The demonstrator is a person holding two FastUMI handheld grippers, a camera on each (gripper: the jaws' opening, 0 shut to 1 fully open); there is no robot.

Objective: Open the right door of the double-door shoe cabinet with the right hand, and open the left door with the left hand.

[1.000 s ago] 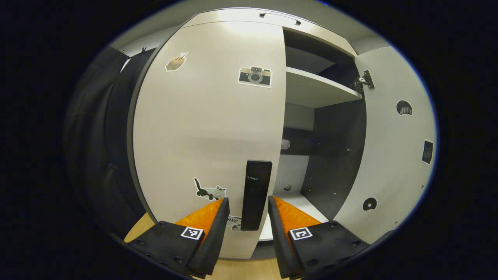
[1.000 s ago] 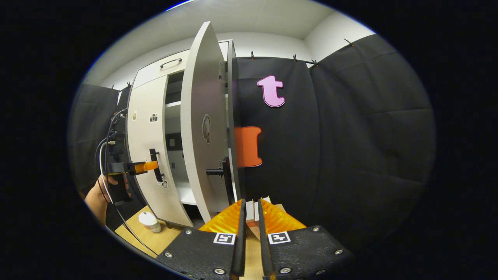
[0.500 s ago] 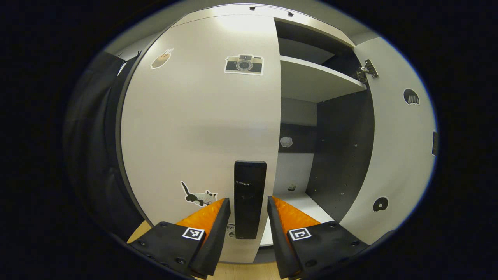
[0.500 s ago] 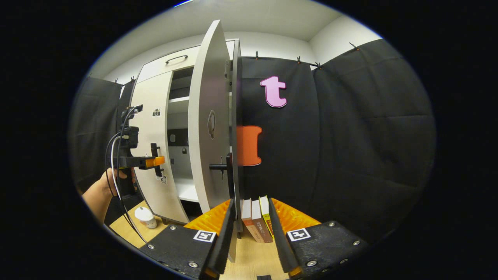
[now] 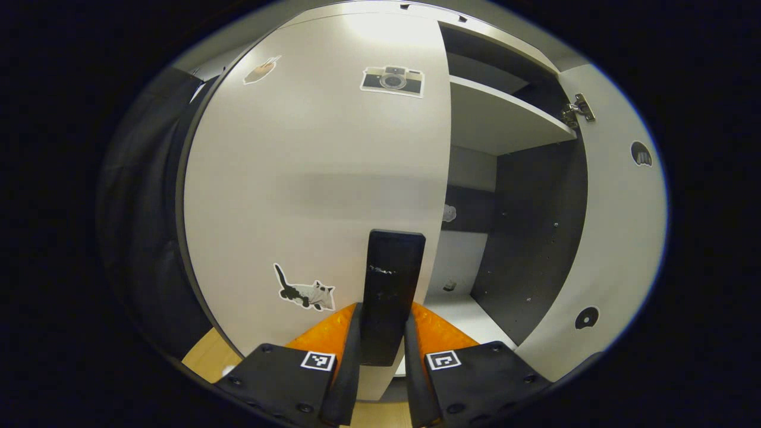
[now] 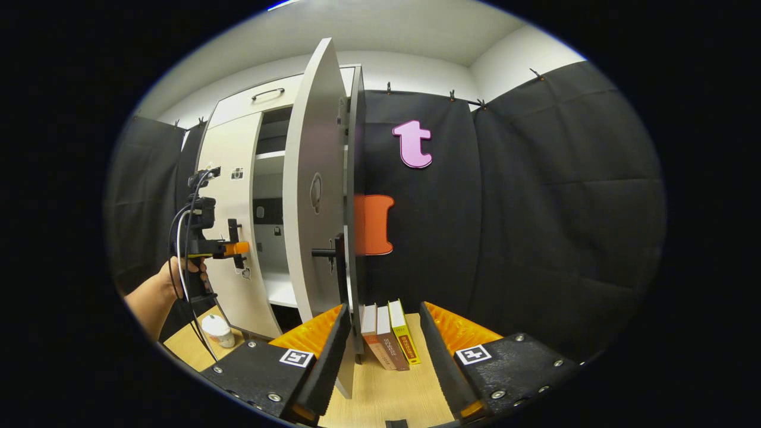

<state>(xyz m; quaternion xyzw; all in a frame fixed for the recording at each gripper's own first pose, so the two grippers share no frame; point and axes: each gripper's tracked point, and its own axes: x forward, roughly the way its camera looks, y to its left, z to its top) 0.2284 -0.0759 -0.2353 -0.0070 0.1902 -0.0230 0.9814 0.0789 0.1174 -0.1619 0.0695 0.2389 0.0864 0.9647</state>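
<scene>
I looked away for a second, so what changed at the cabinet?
The left gripper closed its fingers onto the left door's black handle, which they only straddled before. The right gripper opened wide. The right door stayed swung open, the left door shut.

The right door [image 6: 312, 196] stands wide open and edge-on, so the right half of the cabinet is free: the space under the shelf [image 5: 499, 119] and above the white bottom board [image 5: 452, 309] has room for a hand. The left door [image 5: 315, 178] closes the left half. Its black handle [image 5: 389, 291] sits between the fingers of the left tongs [image 5: 382, 351], which press on both sides. The right tongs [image 6: 380, 339] are spread, with the right door's lower edge just beside their left finger. Three books [image 6: 389, 336] lie ahead on the wooden floor [image 6: 386, 392]. A cup [image 6: 217, 330] stands on the floor under the person's hand [image 6: 181, 279].
</scene>
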